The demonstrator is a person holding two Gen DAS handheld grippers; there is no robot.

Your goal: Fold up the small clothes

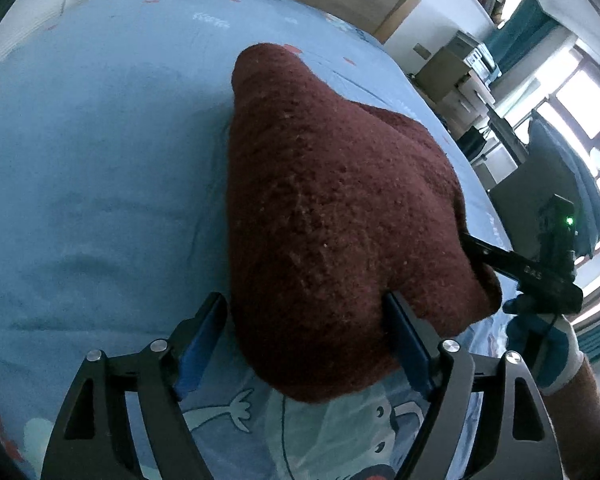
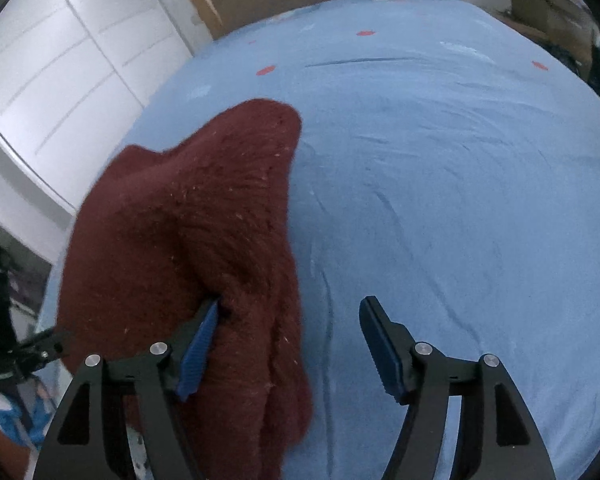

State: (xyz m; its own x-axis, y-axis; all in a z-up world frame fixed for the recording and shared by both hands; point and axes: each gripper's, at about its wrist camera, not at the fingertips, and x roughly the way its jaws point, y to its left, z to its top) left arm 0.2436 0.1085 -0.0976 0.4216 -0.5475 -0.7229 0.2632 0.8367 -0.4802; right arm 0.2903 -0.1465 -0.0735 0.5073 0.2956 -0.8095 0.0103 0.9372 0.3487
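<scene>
A bed under a light blue sheet [image 2: 440, 184] printed with cartoon figures and small red marks fills both views, with white cupboards on one side and windows and shelving on the other. One garment, a fuzzy maroon knit [image 1: 324, 216], lies bunched near the bed's edge. There are two grippers. The left gripper [image 1: 304, 340] has its fingers spread wide with the near end of the knit bulging between them, not pinched. The right gripper [image 2: 290, 350] is also wide apart, its left pad pushed into a fold of the knit while the other pad hangs over bare sheet. My worry is that, closing from here, either gripper may catch several thick layers at once or snag the sheet, so the fold could drag crooked.
</scene>
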